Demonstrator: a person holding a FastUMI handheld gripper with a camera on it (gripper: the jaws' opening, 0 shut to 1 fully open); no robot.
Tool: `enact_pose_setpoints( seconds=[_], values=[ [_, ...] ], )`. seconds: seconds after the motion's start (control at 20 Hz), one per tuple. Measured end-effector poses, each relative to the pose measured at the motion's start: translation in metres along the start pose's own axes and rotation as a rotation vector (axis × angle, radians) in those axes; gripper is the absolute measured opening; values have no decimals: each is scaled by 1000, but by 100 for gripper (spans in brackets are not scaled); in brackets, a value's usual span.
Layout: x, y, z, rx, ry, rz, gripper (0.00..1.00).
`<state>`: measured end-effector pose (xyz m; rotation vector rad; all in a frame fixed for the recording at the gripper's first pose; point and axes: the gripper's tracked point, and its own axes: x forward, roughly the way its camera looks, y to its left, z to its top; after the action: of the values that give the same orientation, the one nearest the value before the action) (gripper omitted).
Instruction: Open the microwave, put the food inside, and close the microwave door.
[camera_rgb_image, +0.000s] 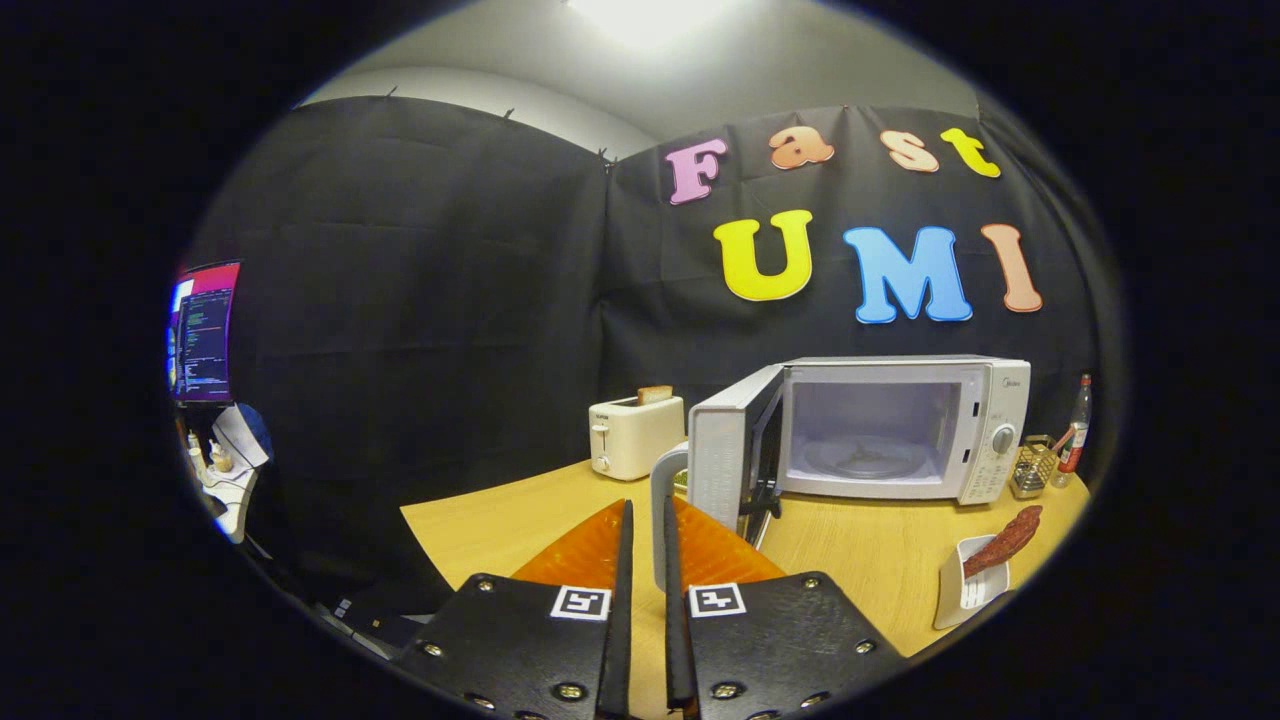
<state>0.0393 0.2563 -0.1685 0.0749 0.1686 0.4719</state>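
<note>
Fingers of the gripper (645, 560) sit nearly together, empty; swinging toward the brown food (1005, 540) risks clipping the white microwave's open door (722, 462).

Hand-held two-finger gripper (645, 530), seen from its own camera.
Two flat dark mounting plates studded with round metal screws, each bearing a small square black-and-white marker tag; fingers (622, 560) narrow, blade-like, nearly together, gripping nothing.
</note>
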Motion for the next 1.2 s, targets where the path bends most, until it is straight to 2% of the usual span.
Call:
enact_pose_setpoints(
  seconds=[0.35,0.5,0.75,0.9,0.95,1.05,1.15,1.2],
  values=[
    [-68,-124,25,-30,-40,-203,14],
    [-91,-179,23,-54,-46,-311,14],
    [-114,-256,-3,-3,-12,-445,14],
    [-117,-286,-27,83,-6,-480,51],
    [-117,-296,-35,109,-3,-492,53],
    [-111,-313,-53,161,15,-509,67],
    [-102,-328,-71,211,59,-521,88],
    [-97,-333,-79,247,78,-512,90]
  ],
)
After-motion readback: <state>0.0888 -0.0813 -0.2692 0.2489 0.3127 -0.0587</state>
